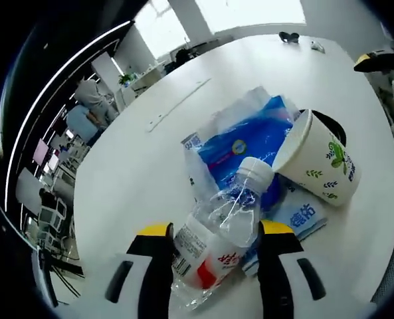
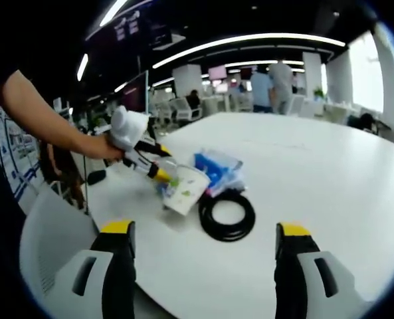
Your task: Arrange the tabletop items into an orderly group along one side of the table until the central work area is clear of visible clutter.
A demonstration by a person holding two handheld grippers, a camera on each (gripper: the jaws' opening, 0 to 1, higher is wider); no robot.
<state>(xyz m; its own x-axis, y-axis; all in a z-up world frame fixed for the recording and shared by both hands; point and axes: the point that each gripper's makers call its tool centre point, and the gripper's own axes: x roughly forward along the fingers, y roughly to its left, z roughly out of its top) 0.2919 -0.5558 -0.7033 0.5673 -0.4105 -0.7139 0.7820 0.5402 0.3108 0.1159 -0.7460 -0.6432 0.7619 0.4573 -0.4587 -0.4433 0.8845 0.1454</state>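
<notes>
On the white tabletop (image 1: pixel 137 166), the left tongs (image 1: pixel 213 249) clamp a clear water bottle (image 1: pixel 216 232) lying between them, its cap against blue tissue packs (image 1: pixel 250 139) and a tilted paper cup (image 1: pixel 319 163). The right tongs (image 2: pixel 203 246) stand spread, short of a black cable coil (image 2: pixel 226 212).

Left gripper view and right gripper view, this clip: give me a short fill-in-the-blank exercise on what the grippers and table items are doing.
1. The left gripper has a clear plastic ____ lying between its jaws.
2. The paper cup, printed with green leaves, lies tipped on its ____.
3. In the right gripper view, a coiled black ____ lies on the white table beside the blue packet.
4. The right gripper has jaws spread wide and holds ____.

Missing words: bottle; side; cable; nothing
</notes>
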